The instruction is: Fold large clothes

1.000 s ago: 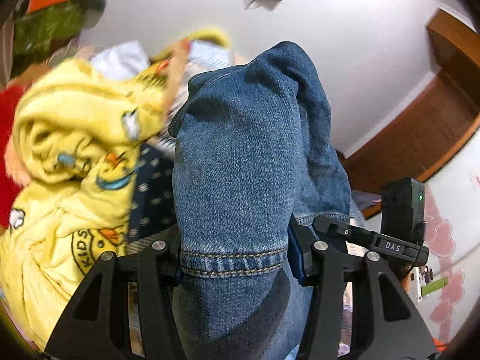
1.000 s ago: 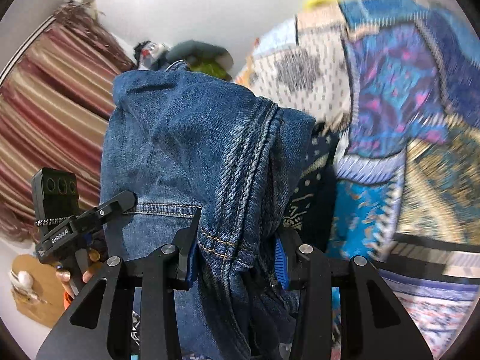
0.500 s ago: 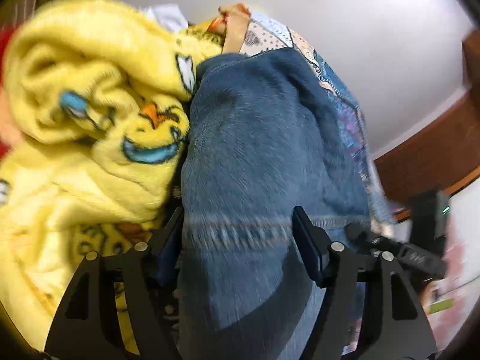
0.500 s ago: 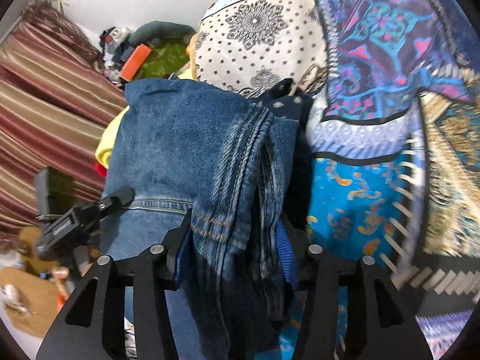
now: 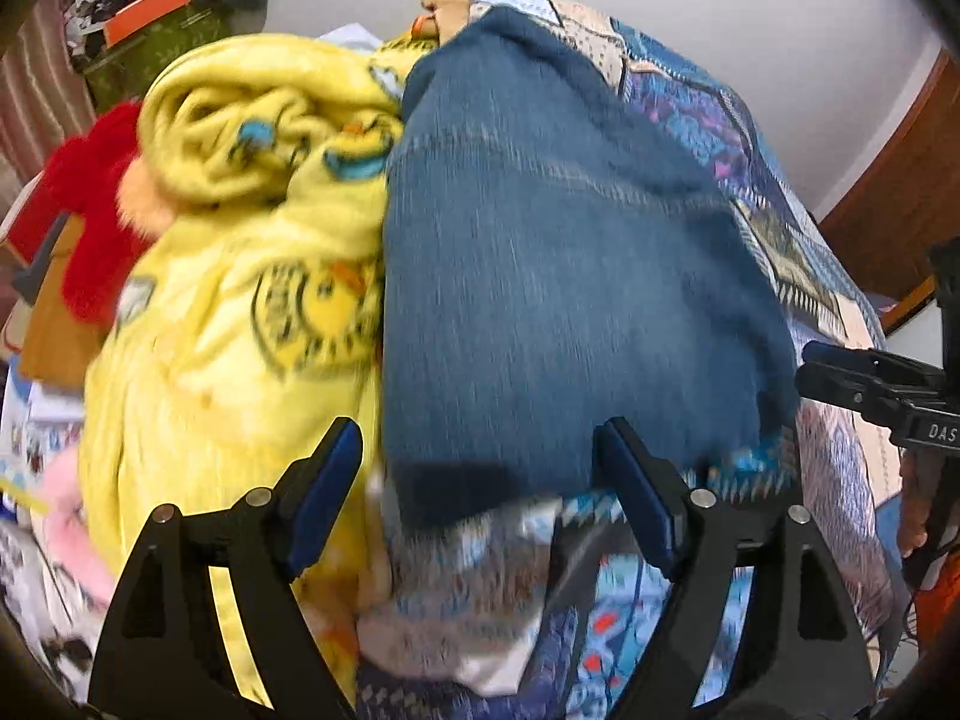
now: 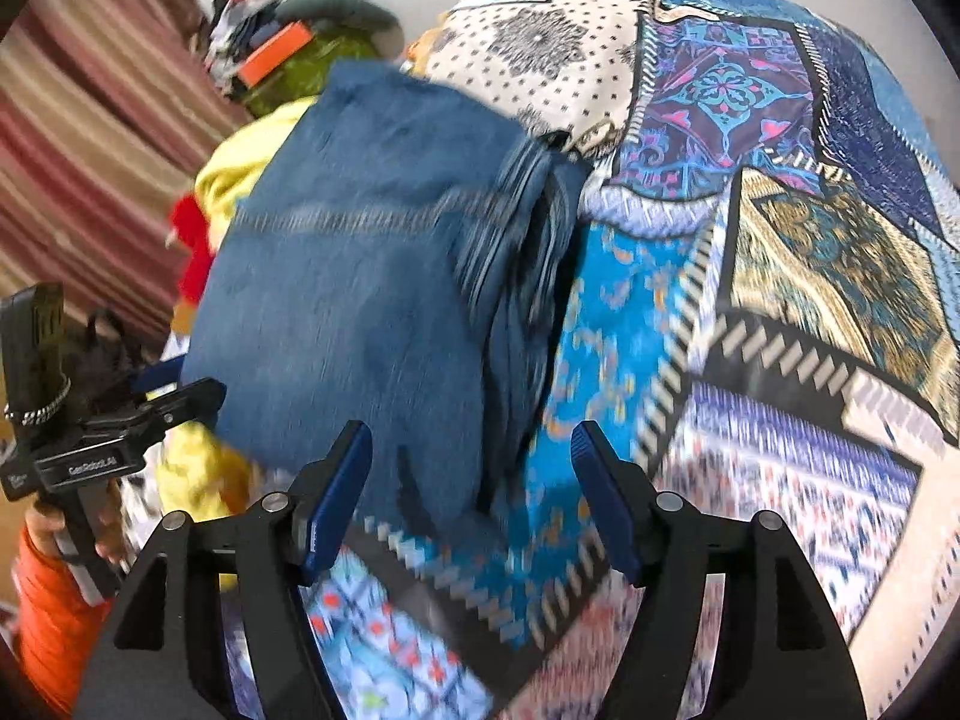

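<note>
1. Patchwork bedspread in blue, cream and gold prints (image 6: 780,240) covers the bed, with a plain pale wall behind it and a striped red-and-beige curtain (image 6: 90,120) off to one side.
2. Folded blue denim jeans (image 5: 558,264) lie flat on the bedspread toward the curtain-side edge of the bed; in the right wrist view the same jeans (image 6: 360,276) show their stacked folded edges facing the open bedspread.
3. Touching the jeans on the side toward the bed's edge is a crumpled yellow fleece garment with cartoon prints (image 5: 252,228), and just beyond that a red fuzzy cloth (image 5: 96,192).
4. Left gripper (image 5: 480,492) sits at the near end of the jeans with its blue-padded fingers (image 5: 324,486) spread wide apart, holding nothing.
5. Right gripper (image 6: 471,492) is likewise wide open and empty, one of its fingers (image 6: 336,492) over the jeans' near end and the other over the bedspread.
6. Both views are motion-blurred.
</note>
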